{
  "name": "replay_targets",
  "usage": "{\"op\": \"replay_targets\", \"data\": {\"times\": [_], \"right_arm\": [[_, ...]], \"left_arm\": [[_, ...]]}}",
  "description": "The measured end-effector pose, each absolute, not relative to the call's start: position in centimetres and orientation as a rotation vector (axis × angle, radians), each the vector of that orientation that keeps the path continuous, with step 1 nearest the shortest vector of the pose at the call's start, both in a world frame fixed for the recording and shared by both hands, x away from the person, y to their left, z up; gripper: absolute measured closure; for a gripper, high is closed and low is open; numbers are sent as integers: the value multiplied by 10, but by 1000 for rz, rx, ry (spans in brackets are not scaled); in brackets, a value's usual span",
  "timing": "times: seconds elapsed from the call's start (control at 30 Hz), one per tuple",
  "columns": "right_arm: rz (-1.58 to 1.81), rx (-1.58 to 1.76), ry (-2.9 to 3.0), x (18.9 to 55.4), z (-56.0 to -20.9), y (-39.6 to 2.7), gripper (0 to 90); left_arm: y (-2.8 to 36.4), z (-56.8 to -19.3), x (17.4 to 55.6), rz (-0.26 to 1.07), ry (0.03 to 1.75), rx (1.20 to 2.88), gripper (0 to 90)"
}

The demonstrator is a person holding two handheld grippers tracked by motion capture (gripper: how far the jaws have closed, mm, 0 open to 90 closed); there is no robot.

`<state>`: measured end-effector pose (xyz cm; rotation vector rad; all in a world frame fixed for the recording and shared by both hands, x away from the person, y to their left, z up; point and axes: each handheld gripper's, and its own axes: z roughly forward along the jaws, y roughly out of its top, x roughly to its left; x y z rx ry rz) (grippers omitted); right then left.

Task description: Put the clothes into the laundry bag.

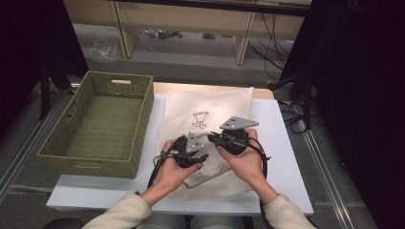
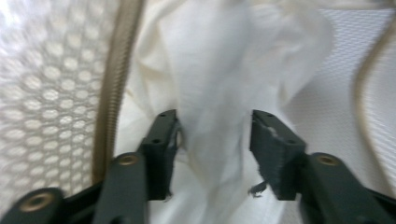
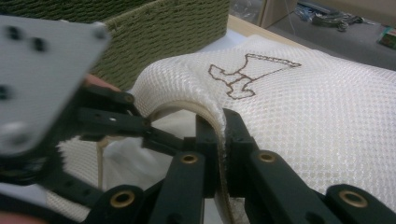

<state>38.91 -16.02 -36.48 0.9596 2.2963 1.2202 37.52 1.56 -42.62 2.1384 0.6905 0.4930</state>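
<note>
The mesh bag (image 1: 205, 114) lies mid-tabletop, its mouth at the near edge, basket (image 1: 100, 124) at the left edge; the right gripper (image 3: 223, 135) is clamped on the bag's zipper rim, lifting it. The left gripper (image 2: 212, 135) has its jaws apart, white cloth (image 2: 219, 70) loose between them and unpinched. Best, I'd say, to keep the rim high and steady while the left gripper works the cloth deeper inside without snagging the zipper (image 2: 112, 88).

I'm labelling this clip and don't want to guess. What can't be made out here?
- High view: the hands and grippers hide where the jaws meet the mesh bag.
- Left gripper view: blur; whether white cloth touches the left gripper pads is unclear.
- Right gripper view: right gripper covers the bag's pinched rim.
</note>
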Motion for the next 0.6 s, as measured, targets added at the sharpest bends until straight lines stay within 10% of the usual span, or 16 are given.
{"op": "replay_targets", "data": {"times": [0.6], "right_arm": [[1213, 946, 2292, 390, -366, -161, 874]], "left_arm": [[2, -466, 392, 500, 719, 2241, 866]]}}
